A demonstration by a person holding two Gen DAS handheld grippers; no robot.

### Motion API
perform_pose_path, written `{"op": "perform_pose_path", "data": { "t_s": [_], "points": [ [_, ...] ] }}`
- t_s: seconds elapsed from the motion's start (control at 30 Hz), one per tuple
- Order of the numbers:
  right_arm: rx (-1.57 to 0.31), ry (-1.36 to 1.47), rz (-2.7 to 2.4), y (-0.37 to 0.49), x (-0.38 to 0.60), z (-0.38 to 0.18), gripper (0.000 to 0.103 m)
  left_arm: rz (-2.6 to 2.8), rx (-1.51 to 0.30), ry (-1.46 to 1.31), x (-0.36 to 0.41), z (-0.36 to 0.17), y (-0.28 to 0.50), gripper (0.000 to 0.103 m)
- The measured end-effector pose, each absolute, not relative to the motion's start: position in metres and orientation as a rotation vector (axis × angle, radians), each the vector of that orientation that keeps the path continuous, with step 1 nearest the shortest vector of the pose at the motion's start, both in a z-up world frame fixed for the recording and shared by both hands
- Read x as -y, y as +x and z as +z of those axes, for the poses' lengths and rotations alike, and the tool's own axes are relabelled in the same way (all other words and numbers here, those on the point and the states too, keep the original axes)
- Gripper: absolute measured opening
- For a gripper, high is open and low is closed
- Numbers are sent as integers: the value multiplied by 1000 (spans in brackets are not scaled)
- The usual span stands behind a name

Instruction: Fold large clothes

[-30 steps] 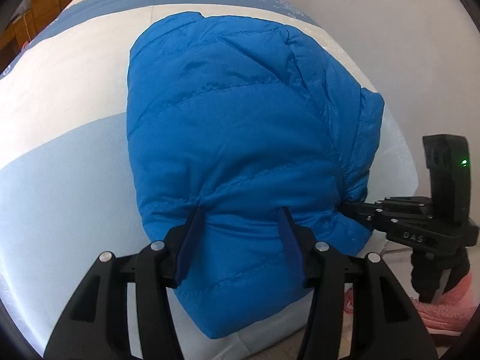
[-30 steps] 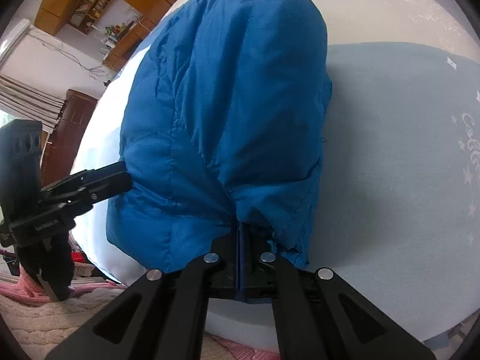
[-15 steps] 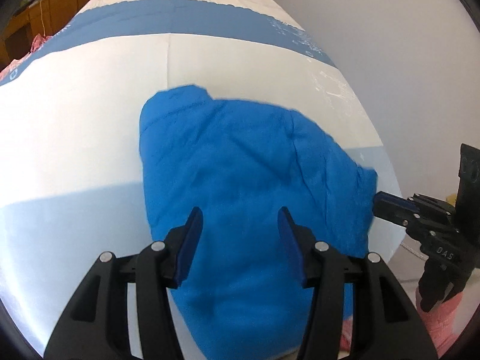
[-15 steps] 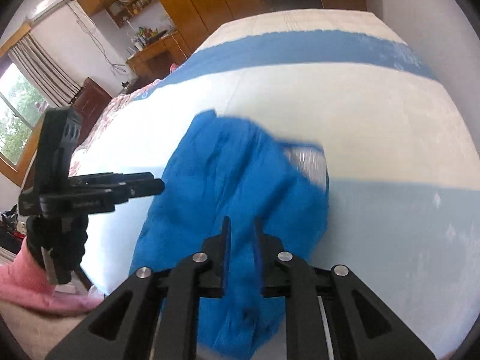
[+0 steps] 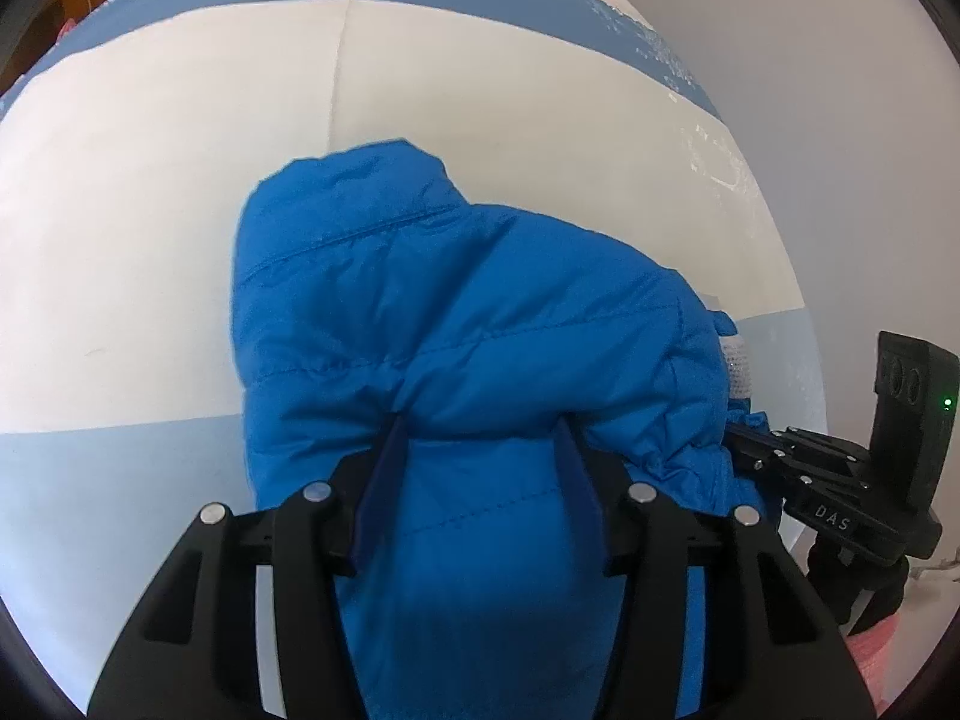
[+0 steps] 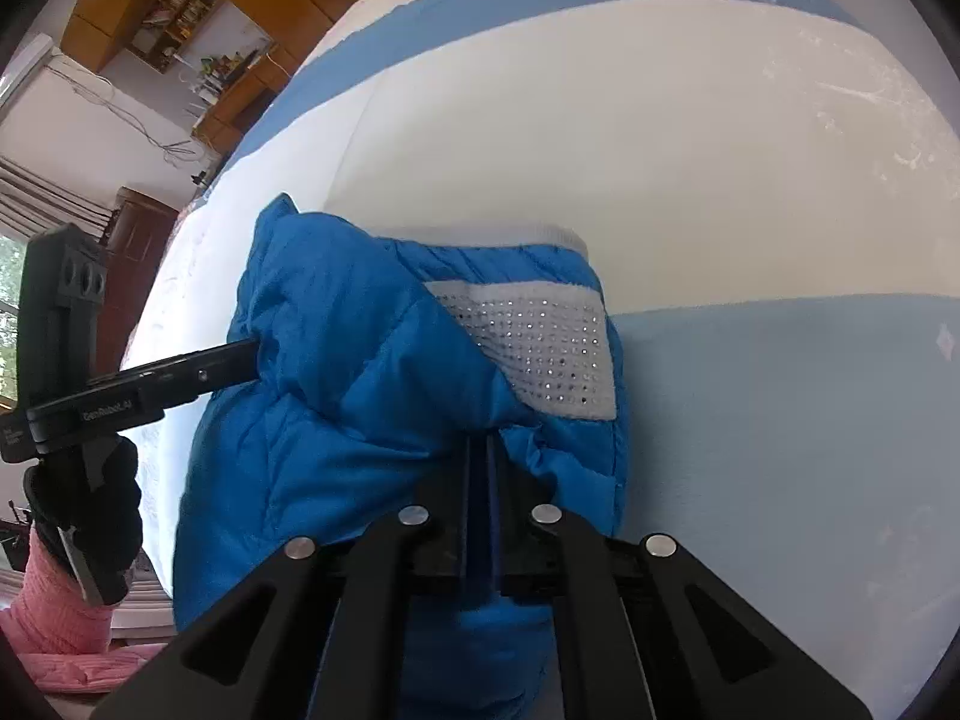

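Note:
A blue puffer jacket [image 5: 456, 324] lies bunched on the bed near its front edge; it also shows in the right wrist view [image 6: 360, 372], with a white studded mesh band [image 6: 540, 354] on top. My left gripper [image 5: 480, 438] has its jaws wide apart with a thick fold of the jacket bulging between them. My right gripper [image 6: 480, 450] is shut on a fold of the jacket's near edge. In each view the other gripper reaches into the jacket's side, its tips hidden in the fabric.
The bed cover [image 5: 180, 150] has white, light blue and dark blue bands. A grey wall [image 5: 840, 90] runs along the right. Wooden cabinets and shelves [image 6: 180, 12] stand at the far left of the room. The person's pink sleeve [image 6: 54, 612] is low left.
Both grippers lifted and carried the jacket's near part forward over itself, then came down. The jacket is now more compact, with the white mesh band exposed. The right gripper has closed again on the fabric.

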State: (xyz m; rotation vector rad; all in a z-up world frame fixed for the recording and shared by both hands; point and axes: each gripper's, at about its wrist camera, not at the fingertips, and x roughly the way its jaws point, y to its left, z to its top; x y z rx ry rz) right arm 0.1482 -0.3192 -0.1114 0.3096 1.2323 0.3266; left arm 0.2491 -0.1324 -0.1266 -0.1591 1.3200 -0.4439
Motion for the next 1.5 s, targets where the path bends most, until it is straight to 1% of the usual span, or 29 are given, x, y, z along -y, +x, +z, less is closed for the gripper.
{"op": "perform_pose_path", "data": {
  "t_s": [0.13, 0.3, 0.4, 0.43, 0.5, 0.63, 0.93, 1.0, 1.03, 1.1, 1.13, 1.17, 1.2, 1.3, 1.33, 1.4, 1.43, 1.5],
  "points": [
    [-1169, 275, 332, 138, 312, -81, 13, -455, -1280, -145, 111, -106, 223, 49],
    [-1149, 225, 377, 112, 298, -61, 13, -464, -1260, -121, 101, -97, 182, 49],
    [-1183, 209, 355, 109, 291, -74, 13, -461, -1265, -114, 95, -107, 166, 50],
    [-1197, 213, 350, 109, 291, -81, 11, -457, -1267, -118, 94, -114, 164, 52],
    [-1224, 240, 344, 111, 291, -98, 9, -458, -1262, -133, 92, -122, 163, 53],
    [-1218, 316, 353, 114, 296, -122, 7, -466, -1243, -114, 93, -130, 161, 53],
    [-1210, 317, 332, 114, 297, -122, 7, -455, -1239, -110, 90, -133, 160, 53],
    [-1203, 316, 328, 111, 298, -113, 8, -448, -1246, -120, 88, -129, 160, 53],
    [-1195, 312, 325, 109, 298, -108, 10, -443, -1247, -127, 85, -125, 159, 52],
    [-1165, 320, 330, 103, 300, -96, 21, -436, -1248, -137, 78, -118, 156, 52],
    [-1144, 337, 338, 99, 303, -88, 31, -433, -1248, -148, 73, -114, 153, 52],
    [-1128, 347, 341, 95, 305, -83, 37, -429, -1249, -156, 67, -111, 151, 52],
    [-1115, 348, 337, 92, 308, -77, 39, -423, -1244, -157, 61, -108, 148, 52],
    [-1094, 359, 316, 86, 317, -67, 51, -413, -1230, -152, 51, -100, 139, 55],
    [-1090, 369, 317, 84, 319, -65, 56, -415, -1224, -152, 48, -97, 135, 58],
    [-1089, 391, 313, 83, 324, -64, 60, -422, -1214, -145, 45, -91, 131, 62],
    [-1094, 400, 310, 84, 329, -63, 65, -422, -1204, -132, 44, -88, 128, 65],
    [-1104, 417, 304, 86, 333, -67, 67, -418, -1191, -112, 43, -83, 124, 69]
  ]
}}
